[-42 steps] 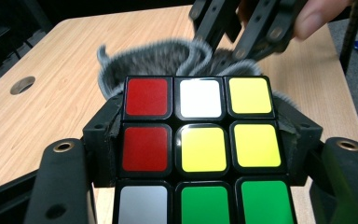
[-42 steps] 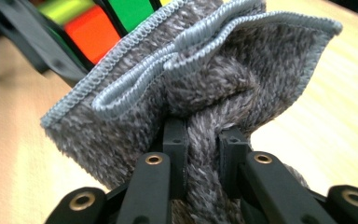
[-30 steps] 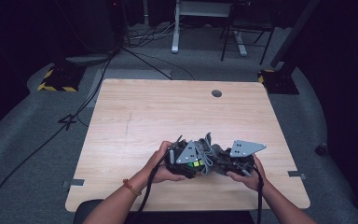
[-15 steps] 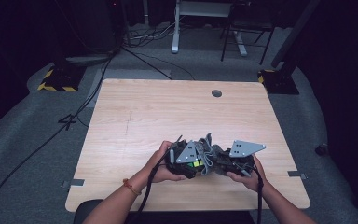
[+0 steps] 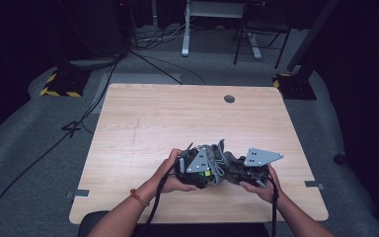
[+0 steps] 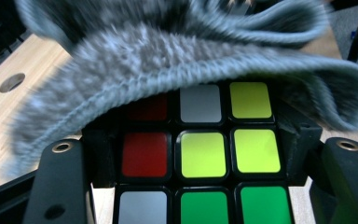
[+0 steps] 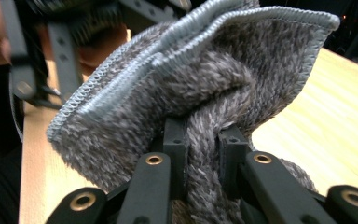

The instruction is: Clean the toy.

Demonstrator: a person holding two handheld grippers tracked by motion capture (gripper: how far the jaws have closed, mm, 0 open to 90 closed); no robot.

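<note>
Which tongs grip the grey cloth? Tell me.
The right tongs: they pinch a bunched fold of the grey knitted cloth. The left tongs clamp the puzzle cube instead.

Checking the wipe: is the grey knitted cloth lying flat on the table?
No, the grey knitted cloth stands bunched, pinched between the right tongs.

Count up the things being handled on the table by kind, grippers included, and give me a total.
Grippers: 2, the left gripper shut on the puzzle cube and the right gripper pinching the cloth
Puzzle cube: 1
Grey knitted cloth: 1, draped over the cube's top
Total: 4
</note>
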